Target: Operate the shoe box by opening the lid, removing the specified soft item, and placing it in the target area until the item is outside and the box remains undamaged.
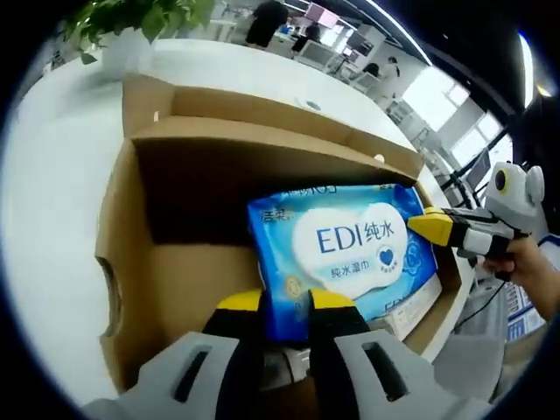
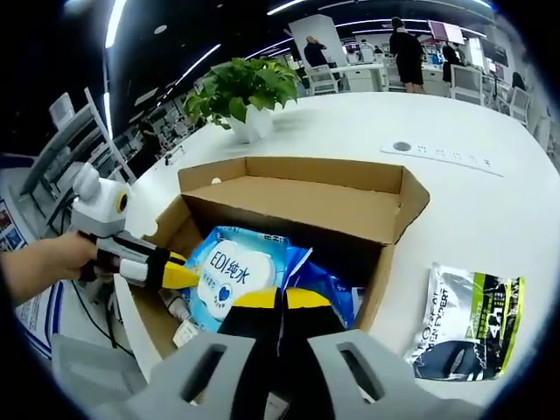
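An open cardboard shoe box [image 1: 166, 262] [image 2: 297, 206] stands on a white table, its lid flap folded back. Inside it lies a blue wet-wipes pack [image 1: 350, 249] [image 2: 232, 271] with a white "EDI" label. My left gripper [image 1: 285, 302] is shut on the pack's near edge, which sits between its yellow-tipped jaws; it enters the right gripper view from the left [image 2: 171, 273], held by a hand. My right gripper [image 2: 281, 299] has its jaws nearly together on the pack's blue edge. Its yellow tip [image 1: 433, 226] meets the pack's far corner.
A green, black and white pouch [image 2: 468, 324] lies on the table right of the box. A potted plant [image 2: 241, 87] [image 1: 131, 26] stands behind it, and a socket panel [image 2: 437, 156] sits in the tabletop. Small white items [image 2: 182, 331] lie on the box floor. People stand far back.
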Demonstrator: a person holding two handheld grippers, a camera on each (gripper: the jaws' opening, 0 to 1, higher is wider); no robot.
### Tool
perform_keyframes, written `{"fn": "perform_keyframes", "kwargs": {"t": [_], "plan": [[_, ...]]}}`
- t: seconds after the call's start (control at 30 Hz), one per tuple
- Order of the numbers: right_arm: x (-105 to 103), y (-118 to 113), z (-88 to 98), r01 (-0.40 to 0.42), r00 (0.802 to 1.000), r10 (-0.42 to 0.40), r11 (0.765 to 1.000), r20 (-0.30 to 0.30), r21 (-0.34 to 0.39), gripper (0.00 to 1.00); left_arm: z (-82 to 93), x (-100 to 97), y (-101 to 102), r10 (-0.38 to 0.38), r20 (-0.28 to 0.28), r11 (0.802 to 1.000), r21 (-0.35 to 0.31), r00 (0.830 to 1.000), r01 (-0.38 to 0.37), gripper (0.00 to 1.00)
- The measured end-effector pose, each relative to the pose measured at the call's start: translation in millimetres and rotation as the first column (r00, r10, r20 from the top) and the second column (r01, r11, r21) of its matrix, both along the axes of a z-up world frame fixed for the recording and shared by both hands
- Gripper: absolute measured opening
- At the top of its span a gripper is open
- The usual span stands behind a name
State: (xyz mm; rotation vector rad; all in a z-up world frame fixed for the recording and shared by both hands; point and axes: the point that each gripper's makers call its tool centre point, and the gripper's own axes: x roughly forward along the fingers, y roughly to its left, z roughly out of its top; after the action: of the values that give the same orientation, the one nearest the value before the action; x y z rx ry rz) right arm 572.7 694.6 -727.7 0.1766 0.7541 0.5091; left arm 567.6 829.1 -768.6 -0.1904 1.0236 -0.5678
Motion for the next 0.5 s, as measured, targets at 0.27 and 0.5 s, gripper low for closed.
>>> {"fn": "perform_keyframes", "kwargs": {"t": [0.27, 0.5], "plan": [[-2, 1, 4.2, 0.018, 1.000, -0.018, 1.000, -0.005, 0.010, 0.00, 6.8, -2.6, -1, 0.018, 0.007, 1.000, -0.003, 1.000, -0.018, 0.03], [-6, 1, 14.2, 0.027, 1.000, -0.027, 0.999, 0.001, 0.032, 0.00, 24.6, -13.1, -2, 0.014, 0.039, 1.000, 0.000, 0.999, -0.014, 0.01]]}}
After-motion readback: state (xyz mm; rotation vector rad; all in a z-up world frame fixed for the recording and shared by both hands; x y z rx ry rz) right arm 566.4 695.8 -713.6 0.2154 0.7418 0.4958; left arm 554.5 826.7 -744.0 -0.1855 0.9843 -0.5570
